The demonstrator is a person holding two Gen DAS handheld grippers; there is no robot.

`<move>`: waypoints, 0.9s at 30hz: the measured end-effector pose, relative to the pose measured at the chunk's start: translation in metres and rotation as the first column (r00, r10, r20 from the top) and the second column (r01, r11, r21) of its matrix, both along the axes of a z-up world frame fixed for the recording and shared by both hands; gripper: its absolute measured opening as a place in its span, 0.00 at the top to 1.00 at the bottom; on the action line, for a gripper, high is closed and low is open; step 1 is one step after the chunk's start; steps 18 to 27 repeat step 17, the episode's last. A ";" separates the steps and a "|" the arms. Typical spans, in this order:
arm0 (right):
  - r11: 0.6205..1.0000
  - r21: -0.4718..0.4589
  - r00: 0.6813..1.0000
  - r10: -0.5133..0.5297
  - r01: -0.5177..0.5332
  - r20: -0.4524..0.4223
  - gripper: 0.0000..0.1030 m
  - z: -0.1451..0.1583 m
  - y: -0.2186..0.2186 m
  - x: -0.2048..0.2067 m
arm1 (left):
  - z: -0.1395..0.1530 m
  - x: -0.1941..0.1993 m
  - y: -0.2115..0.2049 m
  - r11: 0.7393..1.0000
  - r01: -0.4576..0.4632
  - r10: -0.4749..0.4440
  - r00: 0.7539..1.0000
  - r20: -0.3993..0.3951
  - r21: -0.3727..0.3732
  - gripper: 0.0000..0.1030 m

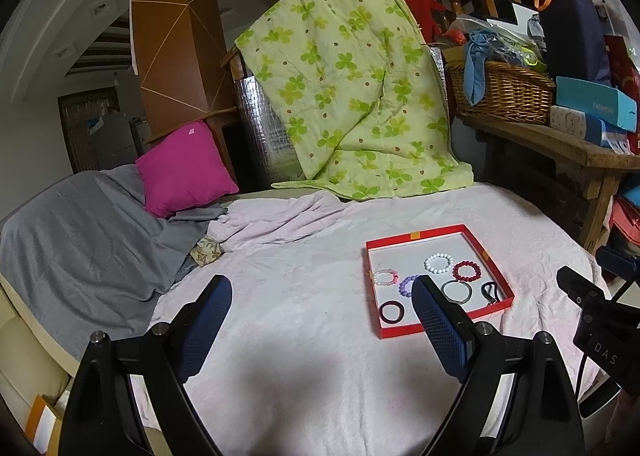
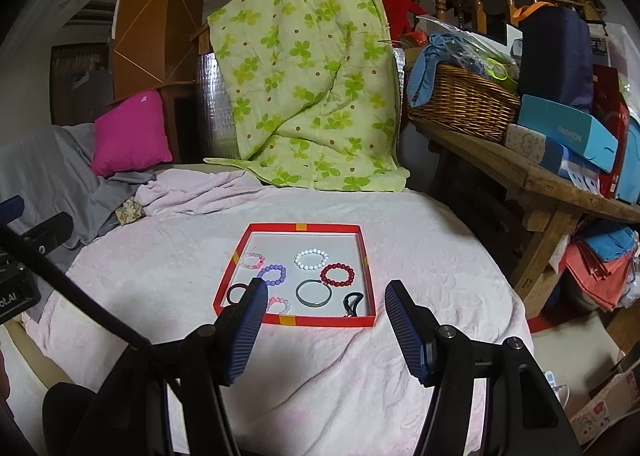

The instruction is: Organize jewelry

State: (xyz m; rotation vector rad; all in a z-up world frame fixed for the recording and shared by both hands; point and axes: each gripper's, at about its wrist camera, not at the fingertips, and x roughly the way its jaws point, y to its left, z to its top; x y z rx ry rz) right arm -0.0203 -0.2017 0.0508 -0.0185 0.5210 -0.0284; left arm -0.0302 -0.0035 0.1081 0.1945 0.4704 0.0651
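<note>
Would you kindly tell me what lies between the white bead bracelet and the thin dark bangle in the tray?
Right wrist view: the red bead bracelet partly; otherwise bare tray floor.

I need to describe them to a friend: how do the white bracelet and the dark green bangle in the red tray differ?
The white bracelet is a ring of round beads; the dark green bangle is one thin, smooth hoop. The bangle looks wider and lies nearer the camera, while the bracelet lies farther back. Both lie flat inside the red tray, untouched by either hand-held gripper.
</note>
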 end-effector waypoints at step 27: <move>1.000 0.019 0.998 0.025 -0.024 -0.055 0.37 -0.025 -0.002 0.051 | -0.031 0.053 0.016 0.999 0.001 -0.003 0.998 -0.058 -0.043 0.11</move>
